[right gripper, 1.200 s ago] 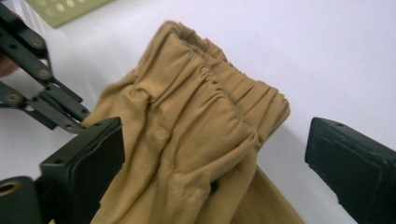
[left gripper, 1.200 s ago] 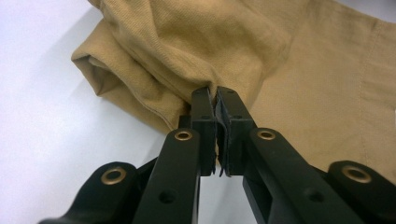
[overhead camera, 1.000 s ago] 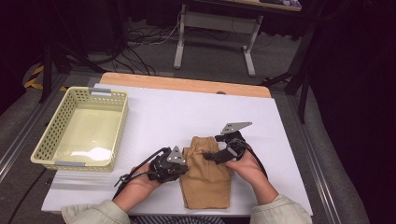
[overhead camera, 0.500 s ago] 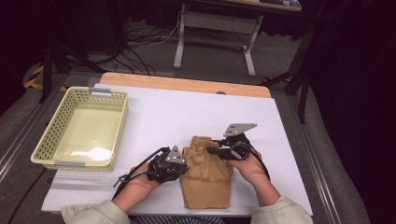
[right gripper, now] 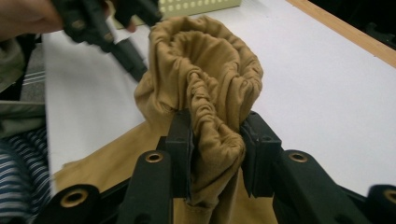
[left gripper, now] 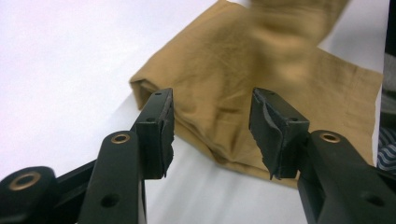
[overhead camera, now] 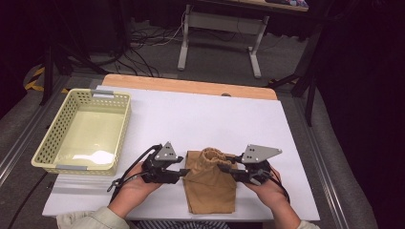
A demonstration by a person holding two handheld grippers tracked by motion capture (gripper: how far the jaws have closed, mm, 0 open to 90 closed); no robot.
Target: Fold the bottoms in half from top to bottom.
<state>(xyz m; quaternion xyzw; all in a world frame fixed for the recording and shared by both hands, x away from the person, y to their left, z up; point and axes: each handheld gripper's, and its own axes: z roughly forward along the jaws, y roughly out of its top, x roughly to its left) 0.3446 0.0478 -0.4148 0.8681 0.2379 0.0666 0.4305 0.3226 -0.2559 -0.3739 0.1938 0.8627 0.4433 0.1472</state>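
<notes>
right gripper (right gripper: 212, 140) clamps the gathered elastic waistband of the tan shorts (overhead camera: 210, 183) and holds it bunched up off the white table cover (overhead camera: 200, 114), likely so that end can be folded over the flat part. left gripper (left gripper: 212, 133) has just been opening, jaws apart with the cloth's folded edge lying beyond the pads, not pinched, so that side sits loose. shorts lie at the near edge between both hands, with the yellow basket (overhead camera: 43, 145) well apart at left, probably where they go.

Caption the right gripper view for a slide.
Right gripper pinching the gathered waistband of tan shorts above the white table.
</notes>
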